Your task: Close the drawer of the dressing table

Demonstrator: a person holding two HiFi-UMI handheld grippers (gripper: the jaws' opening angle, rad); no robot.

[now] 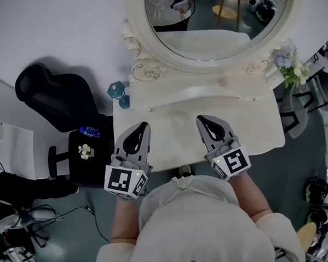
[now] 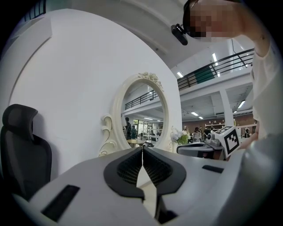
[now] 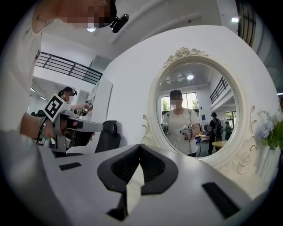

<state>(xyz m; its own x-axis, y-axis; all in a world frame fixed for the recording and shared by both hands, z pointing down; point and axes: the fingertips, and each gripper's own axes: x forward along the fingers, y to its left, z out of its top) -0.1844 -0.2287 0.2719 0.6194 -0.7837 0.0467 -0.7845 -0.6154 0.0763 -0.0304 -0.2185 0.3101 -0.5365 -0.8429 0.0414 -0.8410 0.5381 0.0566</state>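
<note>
Head view: from high above, looking steeply down on the table [image 1: 252, 134] top, mirror [image 1: 213, 21] at upper centre. Left gripper view: low and level, looking along its jaws, mirror at centre, chair [image 2: 22, 150] at left edge. Right gripper view: also level, nearer, mirror right of centre, chair at left. All three views share the mirror and chair.

In the head view my left gripper [image 1: 144, 125] sits just left of centre and my right gripper [image 1: 200, 119] just right of centre. They lie side by side, apart, both pointing up the frame. Each pair of jaws is pressed together with nothing between. My left forearm [image 1: 123, 217] and right forearm [image 1: 251, 197] reach up from the bottom edge.
</note>
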